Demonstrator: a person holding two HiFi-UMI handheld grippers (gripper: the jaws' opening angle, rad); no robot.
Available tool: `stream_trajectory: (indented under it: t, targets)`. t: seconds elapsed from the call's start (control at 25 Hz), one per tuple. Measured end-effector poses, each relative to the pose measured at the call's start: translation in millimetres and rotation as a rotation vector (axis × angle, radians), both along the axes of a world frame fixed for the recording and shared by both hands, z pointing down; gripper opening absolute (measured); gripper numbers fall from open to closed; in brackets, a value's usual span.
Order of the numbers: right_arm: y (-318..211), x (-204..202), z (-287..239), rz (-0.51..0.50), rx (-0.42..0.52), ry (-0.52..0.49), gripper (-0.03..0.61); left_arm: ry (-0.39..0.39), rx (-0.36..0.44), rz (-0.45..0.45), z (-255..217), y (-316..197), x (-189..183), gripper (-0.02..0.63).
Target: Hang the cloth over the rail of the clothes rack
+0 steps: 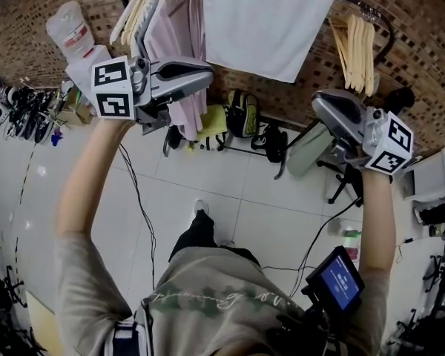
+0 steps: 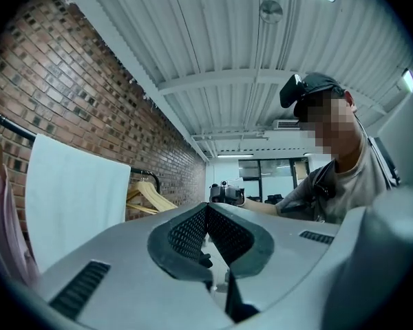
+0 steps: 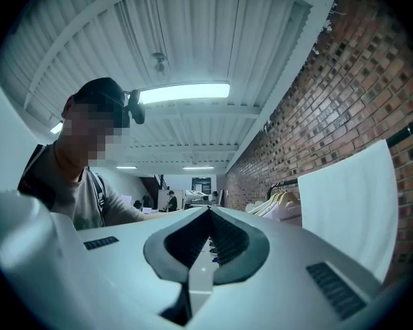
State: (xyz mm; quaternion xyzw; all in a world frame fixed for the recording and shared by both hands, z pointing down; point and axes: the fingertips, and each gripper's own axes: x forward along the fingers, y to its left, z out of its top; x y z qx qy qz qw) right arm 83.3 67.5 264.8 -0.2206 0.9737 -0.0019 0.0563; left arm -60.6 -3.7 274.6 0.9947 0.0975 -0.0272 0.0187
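The cloth (image 1: 265, 22) already hangs over the rail (image 1: 365, 12), so the hanging step looks done and what is in hand is backing off. The left gripper (image 1: 205, 73) and right gripper (image 1: 322, 104) are both clenched on nothing: in each gripper view the fingers (image 2: 186, 234) meet with no fabric between them. The cloth sits between the two pairs of fingers and beyond their tips, clear of both. It shows off to the outer side of each gripper's own view.

If anything is left, it is a check of the drape. The cloth's top edge is cut off in the head view, so whether it lies evenly on the rail probably cannot be settled from here. A fix would call for releasing the fingers and reaching forward to a lower corner.

Beside the left fingers hang pale garments (image 1: 179, 43) on hangers (image 1: 142, 2), close enough to snag. More bare hangers hang past the right fingers. Below the fingers, bags (image 1: 242, 113) and cables (image 1: 144, 213) lie on the floor (image 1: 245, 199).
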Motion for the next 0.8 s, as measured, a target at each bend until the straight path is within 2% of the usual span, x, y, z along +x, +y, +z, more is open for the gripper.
stream_trajectory:
  t: [0.2, 0.36, 0.48, 0.8]
  targets:
    - [27.5, -25.7, 9.1, 0.027, 0.015, 0.043, 0.008, -0.033, 0.030, 0.021, 6.1, 24.3, -10.3, 0.006]
    - [28.4, -27.2, -10.4, 0.037, 0.034, -0.029, 0.008, -0.038, 0.048, 0.055, -3.3, 29.9, -6.9, 0.006]
    - [25.2, -28.2, -16.8, 0.042, 0.043, -0.016, 0.008, -0.060, 0.076, 0.065, -3.9, 31.0, -2.0, 0.006]
    - [34.4, -45.0, 6.3, 0.020, 0.020, 0.041, 0.008, -0.030, 0.055, 0.083, 2.6, 46.8, -9.9, 0.006]
